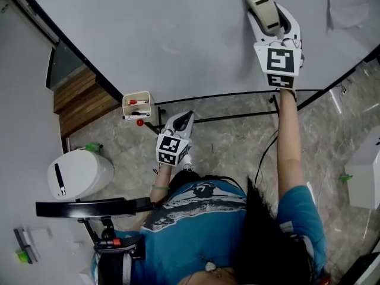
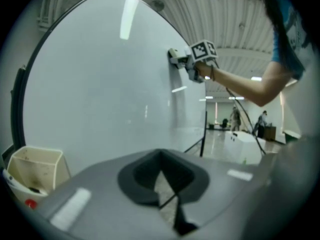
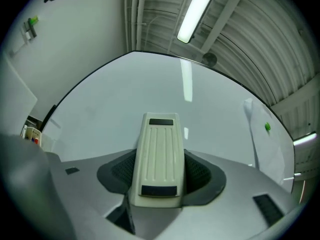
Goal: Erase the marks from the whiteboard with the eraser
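Down at six o'clock in the head view, the person's teal shirt (image 1: 202, 212) fills the near edge. Just ahead, near the middle of the frame, the left gripper (image 1: 183, 119) hangs low below the board's bottom edge. Its own view shows the left gripper (image 2: 161, 176) with jaws pressed together on nothing, only a sliver of floor showing at the seam. At ten o'clock from it, a cream marker tray (image 1: 138, 104) hangs at the board's lower edge with a red-capped marker lying in it; the same tray (image 2: 35, 166) shows at eight o'clock in the left gripper view.

Farther out, up at one o'clock, an outstretched arm carries the right gripper (image 1: 274, 24). It pinches the eraser (image 1: 263, 8), which juts from the jaws toward eleven o'clock and lies against the whiteboard (image 1: 178, 34). In the right gripper view the right gripper (image 3: 159, 176) is clamped on both long sides of the ribbed cream eraser (image 3: 159, 149), dead centre, with the whiteboard (image 3: 125, 99) beyond. Farthest off, at three o'clock there, a green magnet (image 3: 268, 127) pins a paper sheet (image 3: 260, 149) to the board.
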